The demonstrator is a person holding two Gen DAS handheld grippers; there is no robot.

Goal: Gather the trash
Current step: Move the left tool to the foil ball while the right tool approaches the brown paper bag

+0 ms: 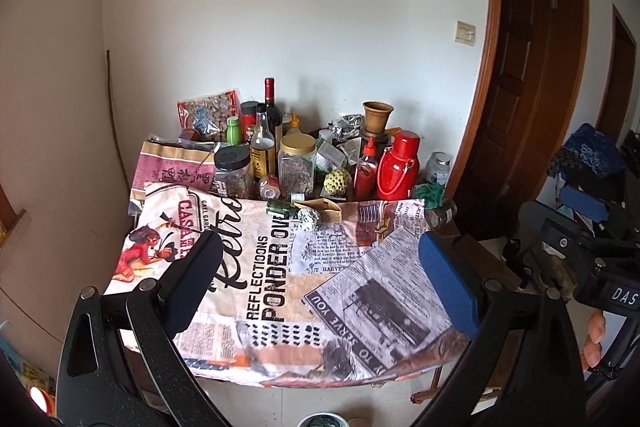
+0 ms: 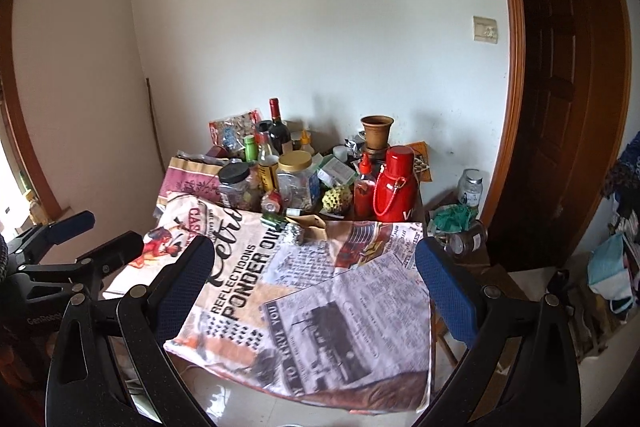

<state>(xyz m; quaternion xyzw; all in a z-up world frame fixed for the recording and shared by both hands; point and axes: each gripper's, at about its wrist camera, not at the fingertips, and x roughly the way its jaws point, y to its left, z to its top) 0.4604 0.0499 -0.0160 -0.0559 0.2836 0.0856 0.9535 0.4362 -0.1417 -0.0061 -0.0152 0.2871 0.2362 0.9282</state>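
Both grippers, left (image 1: 320,279) and right (image 2: 316,279), spread wide, empty, over newsprint tablecloth (image 1: 340,291); foil ball (image 1: 308,219) far, beside green can (image 1: 278,207).

A room in a home. White plastered walls, a wooden door frame (image 1: 486,115) and a light switch (image 1: 466,33) surround a cloth-covered table (image 1: 320,291) crowded with food jars (image 1: 297,163), bottles (image 1: 273,109) and a red flask (image 1: 398,167).

Your left gripper (image 1: 320,283) hovers with its fingers (image 1: 448,283) spread wide and empty above the cloth-covered bench (image 1: 276,291). Straight ahead beyond the fingertips lie a foil ball (image 1: 308,219), a green can (image 1: 278,207) and torn cardboard (image 1: 324,209).
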